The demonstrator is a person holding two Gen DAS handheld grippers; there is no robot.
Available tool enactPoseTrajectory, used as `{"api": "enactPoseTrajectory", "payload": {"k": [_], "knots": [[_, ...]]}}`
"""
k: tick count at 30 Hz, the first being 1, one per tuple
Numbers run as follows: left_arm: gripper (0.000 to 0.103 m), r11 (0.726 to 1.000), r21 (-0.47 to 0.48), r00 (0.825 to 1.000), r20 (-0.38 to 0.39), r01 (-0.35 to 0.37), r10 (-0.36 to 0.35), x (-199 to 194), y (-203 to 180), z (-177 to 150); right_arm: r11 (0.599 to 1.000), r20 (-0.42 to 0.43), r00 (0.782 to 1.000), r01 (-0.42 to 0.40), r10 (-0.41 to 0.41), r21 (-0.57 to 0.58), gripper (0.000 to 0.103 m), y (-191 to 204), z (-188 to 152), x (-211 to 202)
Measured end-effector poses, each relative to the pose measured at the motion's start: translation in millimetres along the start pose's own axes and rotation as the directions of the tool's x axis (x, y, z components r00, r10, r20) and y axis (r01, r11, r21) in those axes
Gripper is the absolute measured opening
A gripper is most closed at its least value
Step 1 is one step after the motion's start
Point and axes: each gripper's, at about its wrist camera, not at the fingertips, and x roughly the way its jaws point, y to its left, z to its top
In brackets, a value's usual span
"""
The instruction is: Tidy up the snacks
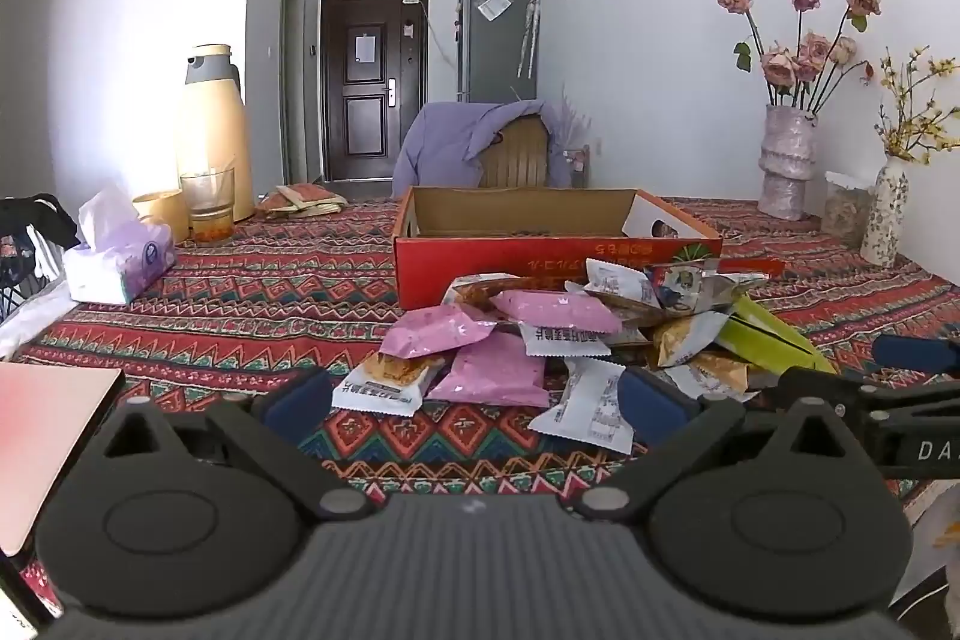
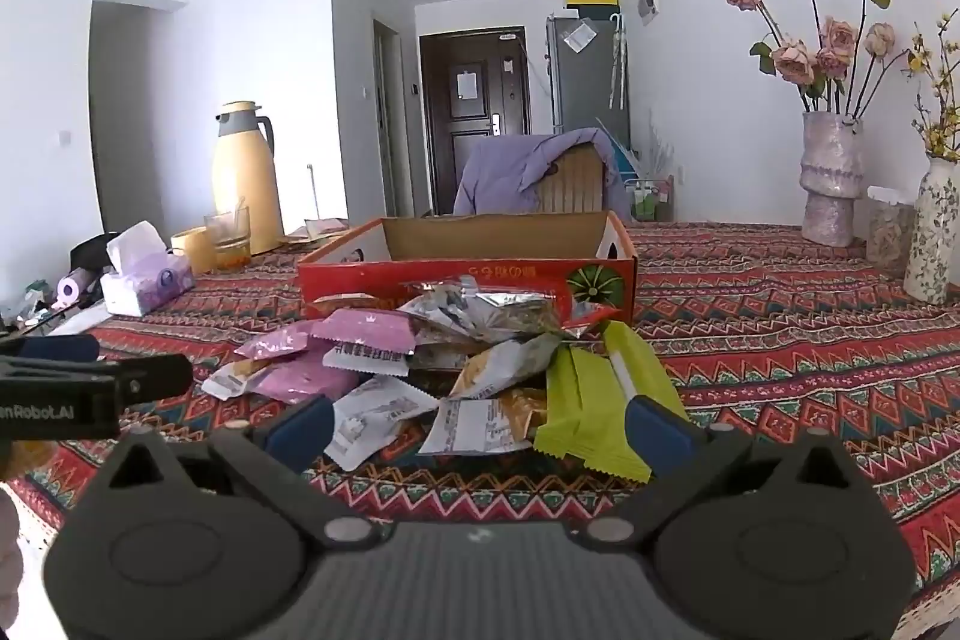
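Both claws are hovering with jaws spread wide and nothing between them: the left gripper [image 1: 477,400], then the right gripper [image 2: 480,424]. The snack packets [image 2: 432,370] are lying heaped just in front of the red cardboard box [image 2: 468,274]. Overlapping slick wrappers risk dragging neighbours along or slipping free during lifting.

Left gripper [image 1: 477,400]: jaws wide, empty, low over bench [image 1: 240,292].
Snacks [image 1: 540,340]: heap just ahead, before red box [image 1: 540,250].
Right gripper [image 1: 900,388]: at right edge.
Tissues [image 1: 120,262]: far left.
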Motion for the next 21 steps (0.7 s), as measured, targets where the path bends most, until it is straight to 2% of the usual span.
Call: {"api": "enactPoseTrajectory", "payload": {"k": [21], "knots": [[0.103,1.0,-0.015,1.0,0.006,0.012,-0.012,-2.4,2.2,0.3,1.0,-0.005,1.0,0.0,0.0,0.004,0.103,-0.6,-0.9,0.3]]}}
